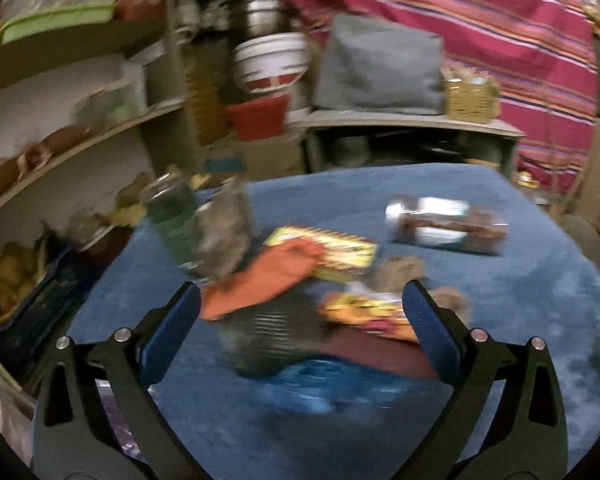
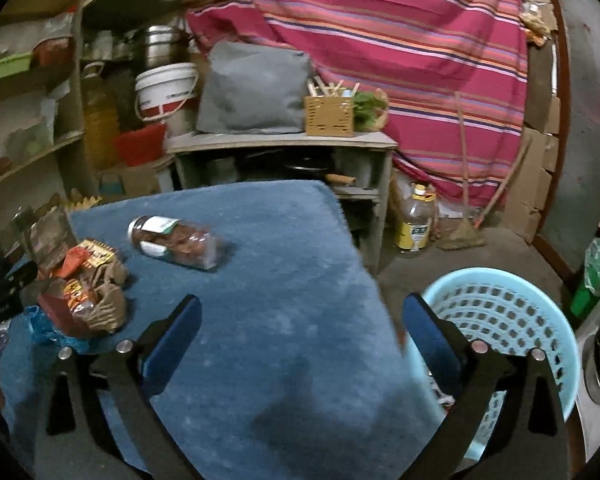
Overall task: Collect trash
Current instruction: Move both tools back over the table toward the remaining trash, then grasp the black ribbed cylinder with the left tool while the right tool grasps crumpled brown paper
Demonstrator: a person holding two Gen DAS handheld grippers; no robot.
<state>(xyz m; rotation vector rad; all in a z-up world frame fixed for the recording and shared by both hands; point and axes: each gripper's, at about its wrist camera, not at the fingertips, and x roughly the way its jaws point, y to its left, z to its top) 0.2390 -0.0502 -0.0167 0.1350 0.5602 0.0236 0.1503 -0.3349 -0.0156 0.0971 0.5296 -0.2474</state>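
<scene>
Both claws gape empty: left claw (image 1: 300, 304) over crumpled wrapper pile (image 1: 300, 300), right claw (image 2: 300, 316) over blue-carpeted counter (image 2: 260, 280) beside pale-blue perforated plastic basket (image 2: 508, 312).

We can read nothing: the labels on the toppled jar (image 2: 176, 242), the wrappers (image 2: 82, 292) beside it and the floor bottle (image 2: 416, 222) are too blurred.

Your left gripper (image 1: 300, 306) and right gripper (image 2: 300, 320) look alike: black angular arms forking outward, each finger (image 1: 172, 334) faced with a flat blue pad. Two round silver screws sit on each arm behind the pad, with a long slot cut into the outer link.
</scene>
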